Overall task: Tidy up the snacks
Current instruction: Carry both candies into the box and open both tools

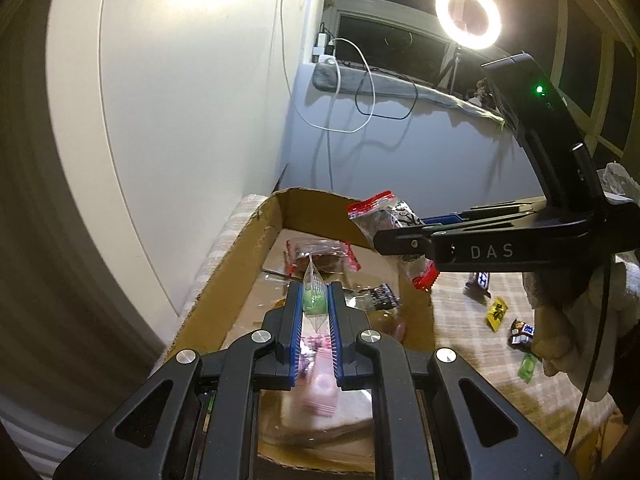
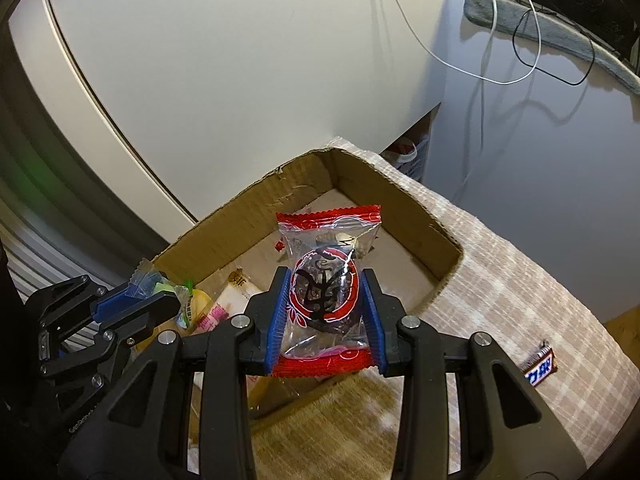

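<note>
My left gripper (image 1: 316,292) is shut on a small clear packet with a green sweet (image 1: 313,294) and holds it over the open cardboard box (image 1: 224,276). My right gripper (image 2: 326,280) is shut on a clear, red-edged snack packet with a dark sweet (image 2: 326,280), above the box's near edge (image 2: 448,256). In the left wrist view the right gripper (image 1: 400,232) comes in from the right with the red-edged packet (image 1: 380,212). In the right wrist view the left gripper (image 2: 160,296) is at left with the green packet (image 2: 156,284). Several packets lie in the box (image 1: 320,258).
The box stands on a checked cloth (image 2: 500,280). Loose snacks lie on the cloth to the right: a dark bar (image 2: 540,368), also in the left wrist view (image 1: 478,282), a yellow packet (image 1: 496,312) and a green one (image 1: 527,368). A ring light (image 1: 468,16) and cables (image 1: 360,92) are behind.
</note>
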Demonstrator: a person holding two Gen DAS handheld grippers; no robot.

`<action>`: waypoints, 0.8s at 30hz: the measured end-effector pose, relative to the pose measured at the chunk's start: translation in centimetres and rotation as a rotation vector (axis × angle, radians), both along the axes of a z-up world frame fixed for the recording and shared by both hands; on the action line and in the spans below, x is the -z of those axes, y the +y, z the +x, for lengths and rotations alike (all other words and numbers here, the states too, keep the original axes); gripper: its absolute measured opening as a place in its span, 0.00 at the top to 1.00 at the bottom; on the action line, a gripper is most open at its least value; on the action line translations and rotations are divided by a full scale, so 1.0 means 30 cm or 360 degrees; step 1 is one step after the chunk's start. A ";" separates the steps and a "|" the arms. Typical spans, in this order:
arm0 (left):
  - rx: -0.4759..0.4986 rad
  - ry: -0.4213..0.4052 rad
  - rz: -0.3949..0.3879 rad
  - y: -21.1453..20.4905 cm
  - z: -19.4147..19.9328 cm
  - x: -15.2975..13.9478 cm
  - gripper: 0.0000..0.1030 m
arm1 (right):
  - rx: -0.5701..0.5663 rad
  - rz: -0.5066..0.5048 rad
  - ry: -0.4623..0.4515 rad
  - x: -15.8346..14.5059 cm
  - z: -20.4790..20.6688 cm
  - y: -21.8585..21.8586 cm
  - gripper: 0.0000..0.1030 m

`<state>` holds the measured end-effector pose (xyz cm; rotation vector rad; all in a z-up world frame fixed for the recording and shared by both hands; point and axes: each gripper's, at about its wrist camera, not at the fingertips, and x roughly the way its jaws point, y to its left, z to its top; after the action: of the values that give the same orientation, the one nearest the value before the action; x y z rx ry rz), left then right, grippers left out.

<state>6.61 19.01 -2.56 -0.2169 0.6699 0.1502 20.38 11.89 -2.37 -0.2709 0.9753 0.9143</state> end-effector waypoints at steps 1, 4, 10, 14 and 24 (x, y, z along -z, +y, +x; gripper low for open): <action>-0.0004 0.0004 -0.0002 0.006 0.001 0.002 0.89 | -0.0001 -0.0001 0.0004 0.003 0.002 0.006 0.65; -0.0019 0.0018 -0.0008 0.018 0.009 0.012 0.89 | -0.0001 -0.0002 0.0021 0.014 0.011 0.020 0.65; -0.0026 0.0027 -0.0011 0.027 0.007 0.019 0.89 | -0.0008 -0.0015 0.0029 0.024 0.021 0.026 0.65; -0.0021 0.0028 -0.0013 0.025 0.013 0.017 0.88 | -0.0015 -0.0017 0.0025 0.029 0.020 0.031 0.65; -0.0042 0.0009 0.0000 0.019 0.005 0.009 0.49 | -0.0003 0.0006 -0.0043 -0.002 0.005 0.016 0.29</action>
<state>6.78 19.58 -2.83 -0.2254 0.6726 0.1760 20.53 12.38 -2.31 -0.2802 0.9482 0.9117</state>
